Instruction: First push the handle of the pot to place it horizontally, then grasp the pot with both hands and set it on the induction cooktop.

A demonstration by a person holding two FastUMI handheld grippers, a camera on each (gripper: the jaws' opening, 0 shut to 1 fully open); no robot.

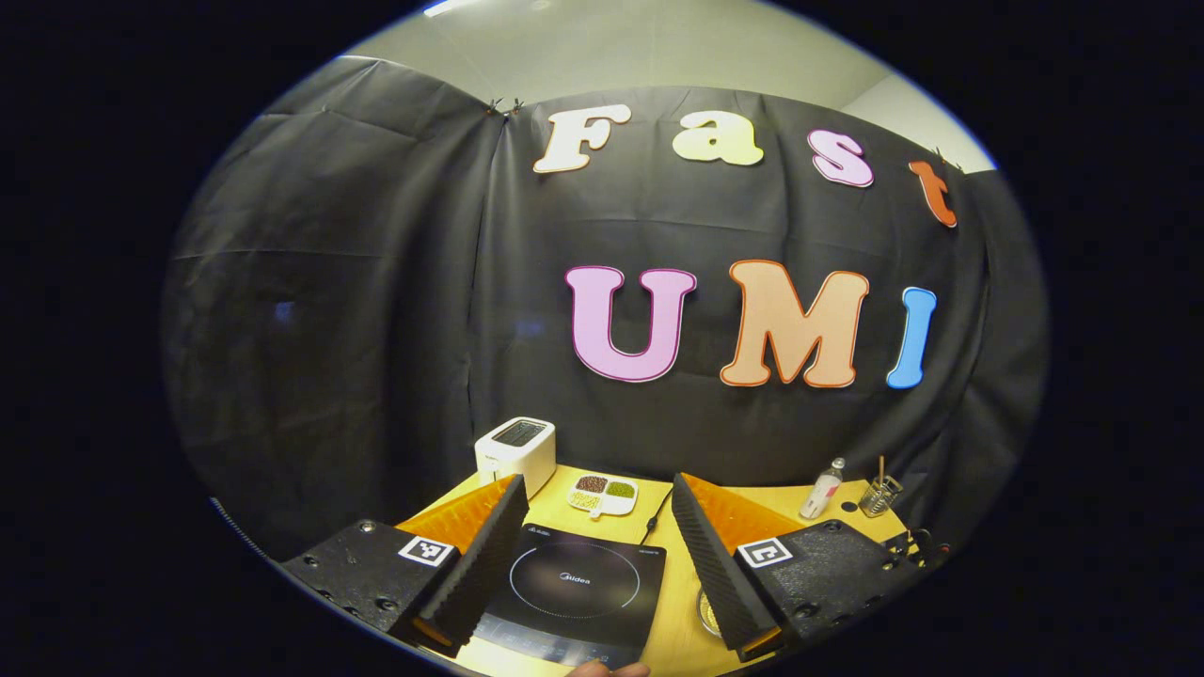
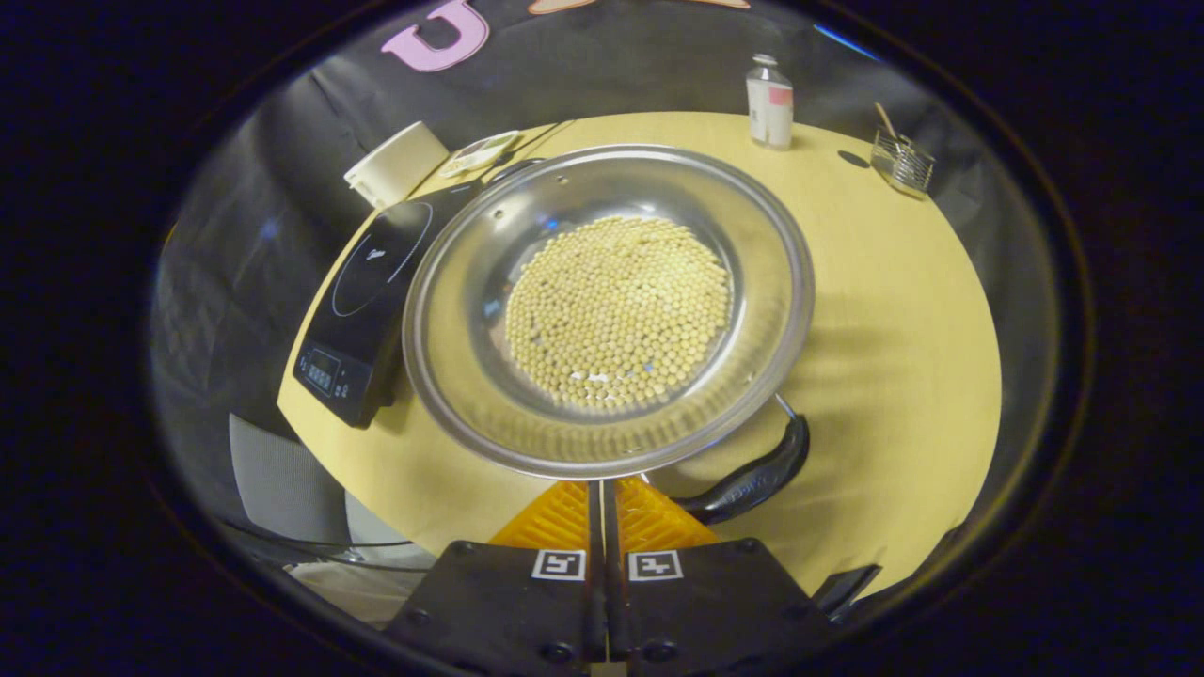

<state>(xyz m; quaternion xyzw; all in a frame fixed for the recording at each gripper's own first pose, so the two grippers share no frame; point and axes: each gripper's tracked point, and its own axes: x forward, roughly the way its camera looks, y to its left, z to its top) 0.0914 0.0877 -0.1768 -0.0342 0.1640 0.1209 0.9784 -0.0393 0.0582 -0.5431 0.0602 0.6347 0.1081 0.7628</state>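
On the table (image 2: 894, 310): 1 pot (image 2: 611, 310), 1 cooktop (image 1: 574, 588); left gripper (image 1: 597, 536) spread, right gripper (image 2: 602, 494) closed.

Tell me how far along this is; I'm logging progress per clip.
Early. Nothing looks done: the pot, full of beans, sits on the table beside the cooktop, not on it. In hand: the right gripper, fingers together, sits at the pot's near rim by the handle, seemingly about to push it. The left gripper hangs open above the cooktop. Left: squaring the handle, the two-handed grasp, the placement.
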